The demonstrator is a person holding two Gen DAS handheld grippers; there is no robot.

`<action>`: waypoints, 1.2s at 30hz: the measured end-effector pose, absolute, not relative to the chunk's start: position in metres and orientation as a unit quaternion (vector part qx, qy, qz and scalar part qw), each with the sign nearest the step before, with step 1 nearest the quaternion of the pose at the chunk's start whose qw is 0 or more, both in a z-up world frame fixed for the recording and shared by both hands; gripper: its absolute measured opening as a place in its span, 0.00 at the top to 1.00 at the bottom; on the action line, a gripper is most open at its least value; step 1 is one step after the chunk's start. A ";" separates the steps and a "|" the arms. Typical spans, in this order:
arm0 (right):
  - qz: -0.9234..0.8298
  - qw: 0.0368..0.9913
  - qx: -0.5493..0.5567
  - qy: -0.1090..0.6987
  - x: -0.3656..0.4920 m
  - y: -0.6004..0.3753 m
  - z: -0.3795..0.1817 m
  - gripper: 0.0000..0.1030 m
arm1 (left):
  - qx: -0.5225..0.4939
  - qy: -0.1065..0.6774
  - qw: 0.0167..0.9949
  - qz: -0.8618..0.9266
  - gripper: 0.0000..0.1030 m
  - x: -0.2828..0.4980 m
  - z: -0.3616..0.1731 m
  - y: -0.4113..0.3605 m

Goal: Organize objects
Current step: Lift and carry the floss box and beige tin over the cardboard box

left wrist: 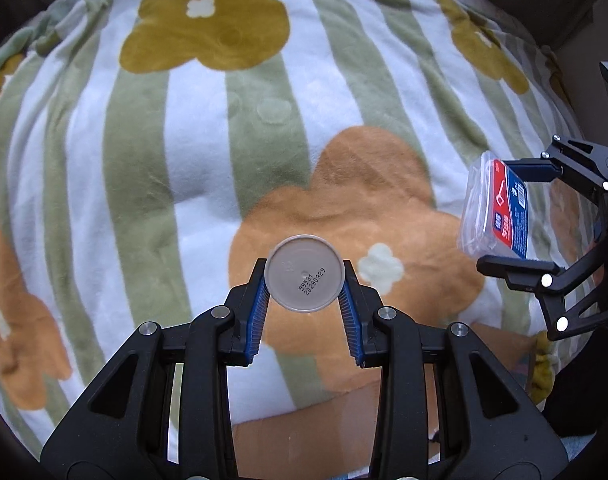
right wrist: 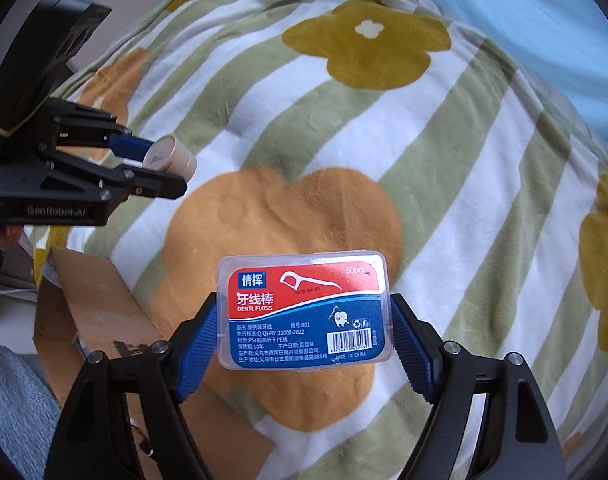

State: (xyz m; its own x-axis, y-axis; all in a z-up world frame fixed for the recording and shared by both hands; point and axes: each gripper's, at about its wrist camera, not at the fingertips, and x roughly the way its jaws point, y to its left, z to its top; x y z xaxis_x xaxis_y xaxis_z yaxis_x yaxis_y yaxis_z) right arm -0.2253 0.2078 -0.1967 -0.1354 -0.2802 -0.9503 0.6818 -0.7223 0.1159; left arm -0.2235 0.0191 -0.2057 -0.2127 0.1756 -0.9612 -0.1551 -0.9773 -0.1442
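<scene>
My left gripper (left wrist: 304,276) is shut on a small round beige jar (left wrist: 304,273), its flat bottom with a printed date code facing the camera; it is held above the blanket. The jar (right wrist: 172,158) and left gripper (right wrist: 166,168) also show at the left of the right wrist view. My right gripper (right wrist: 304,332) is shut on a clear plastic dental floss box (right wrist: 305,312) with a red and blue label, held above an orange flower. The box (left wrist: 497,208) and right gripper (left wrist: 515,216) show at the right edge of the left wrist view.
A plush blanket (left wrist: 184,140) with green and white stripes and big orange and mustard flowers covers the bed. A brown cardboard box (right wrist: 92,312) sits at the blanket's lower left edge in the right wrist view. Light blue fabric (right wrist: 523,20) lies at the far right.
</scene>
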 end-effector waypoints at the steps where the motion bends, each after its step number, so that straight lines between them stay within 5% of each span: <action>1: -0.735 0.326 0.568 0.175 -0.222 0.206 -0.190 0.26 | -0.614 -0.009 0.108 0.782 0.71 -0.218 -0.197 0.017; 19: -0.764 0.305 0.552 0.138 -0.131 0.190 -0.122 0.26 | -0.574 -0.016 0.116 0.811 0.71 -0.100 -0.130 0.001; 36: -0.764 0.246 0.593 0.060 -0.046 0.199 -0.159 0.26 | -0.617 -0.029 0.109 0.779 0.71 -0.006 -0.181 -0.008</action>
